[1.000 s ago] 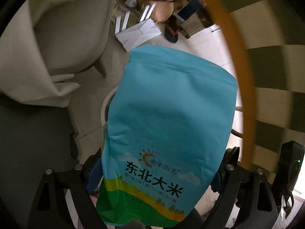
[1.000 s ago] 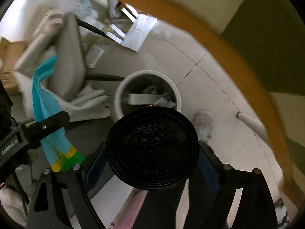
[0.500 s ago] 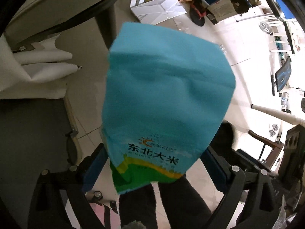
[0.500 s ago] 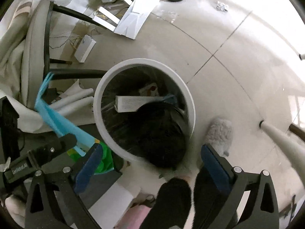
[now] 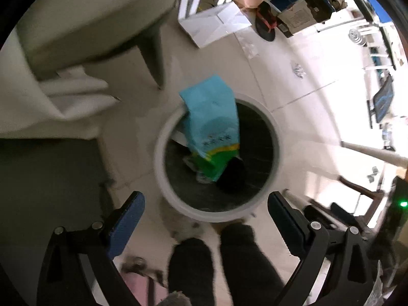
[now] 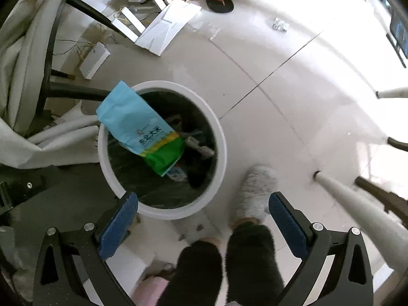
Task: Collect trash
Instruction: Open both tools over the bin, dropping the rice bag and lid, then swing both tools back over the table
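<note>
- Since the earlier frames both loads have left the grippers: the blue rice bag [image 5: 213, 125], which filled the left wrist view between the pads, now lies in the white trash bin [image 5: 167, 196]; the black cup lid [image 5: 233, 176] that sat between the right gripper's pads is a dark shape inside the bin, low right of the bag.
- Left gripper [image 5: 205, 215]: jaws have just been opening and stand spread wide, nothing between them. Blue pads sit at lower left and lower right of the frame, with the bin's near rim between them.
- Right gripper [image 6: 202, 215]: jaws have just been opening, released, empty. Bin rim lies just above its left pad.
- Rice bag in the right wrist view [image 6: 140, 130]: tilted, upper blue end resting over the bin's upper-left rim [image 6: 221, 153], green and yellow end down inside among other trash, a white carton just right of it.
- Bin stands at centre of both views on a pale tiled floor [image 6: 280, 89].
- Person's dark trouser legs [image 6: 252, 260] at the bottom edge; one grey fuzzy slipper [image 6: 255, 193] just right of the bin.
- Upper left of the right view: chair with white cloth draped [image 6: 23, 58], flattened white cartons [image 6: 168, 29] on the floor above the bin.
</note>
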Tool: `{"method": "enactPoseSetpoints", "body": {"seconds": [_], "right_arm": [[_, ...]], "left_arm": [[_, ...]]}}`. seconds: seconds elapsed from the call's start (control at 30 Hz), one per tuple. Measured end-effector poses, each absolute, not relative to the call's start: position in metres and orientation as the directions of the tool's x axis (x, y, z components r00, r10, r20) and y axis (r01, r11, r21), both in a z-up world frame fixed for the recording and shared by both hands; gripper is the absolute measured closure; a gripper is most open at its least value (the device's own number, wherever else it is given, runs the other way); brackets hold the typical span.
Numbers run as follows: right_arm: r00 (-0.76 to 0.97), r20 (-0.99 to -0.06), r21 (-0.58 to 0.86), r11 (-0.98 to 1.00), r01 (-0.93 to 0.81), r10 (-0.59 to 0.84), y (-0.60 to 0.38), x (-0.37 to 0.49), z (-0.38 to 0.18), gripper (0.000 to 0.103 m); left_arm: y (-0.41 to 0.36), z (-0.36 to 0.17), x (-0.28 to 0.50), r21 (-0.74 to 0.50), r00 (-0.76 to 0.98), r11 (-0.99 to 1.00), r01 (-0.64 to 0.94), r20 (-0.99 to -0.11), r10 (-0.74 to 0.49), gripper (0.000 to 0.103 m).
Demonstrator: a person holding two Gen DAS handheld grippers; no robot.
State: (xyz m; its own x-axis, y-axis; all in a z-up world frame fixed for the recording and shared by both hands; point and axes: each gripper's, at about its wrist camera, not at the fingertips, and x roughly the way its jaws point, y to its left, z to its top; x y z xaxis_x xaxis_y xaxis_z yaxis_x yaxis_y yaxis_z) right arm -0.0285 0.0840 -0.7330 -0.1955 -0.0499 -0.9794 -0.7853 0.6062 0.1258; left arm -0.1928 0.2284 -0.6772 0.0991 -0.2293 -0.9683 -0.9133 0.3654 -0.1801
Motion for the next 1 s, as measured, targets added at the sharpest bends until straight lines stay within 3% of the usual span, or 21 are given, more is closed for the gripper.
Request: {"method": "enactPoseSetpoints", "body": {"seconds": [0.2,0.33,1.0], "right_arm": [[-0.137,-0.989,0.076,0.576,-0.814,-0.062,0.083,-0.033,-0.699,0.0],[-0.127,-0.99,0.076,0.557,-0.827,-0.053,0.08,-0.041,-0.664,0.0],[-0.093,-0.99,0.132,0.503,-0.854,0.101,0.05,-0.062,-0.387,0.0]], "left_arm": [[0.21,-0.639,-0.204,-0.046,-0.009,0.419,-0.907,-0.992,-0.128,0.004],[0.198,-0.604,-0.212,-0.023,-0.021,0.418,-0.908,-0.995,-0.101,0.004],[0.144,-0.36,-0.235,0.02,0.0,0.451,-0.893,-0.999,0.045,0.004]]}}
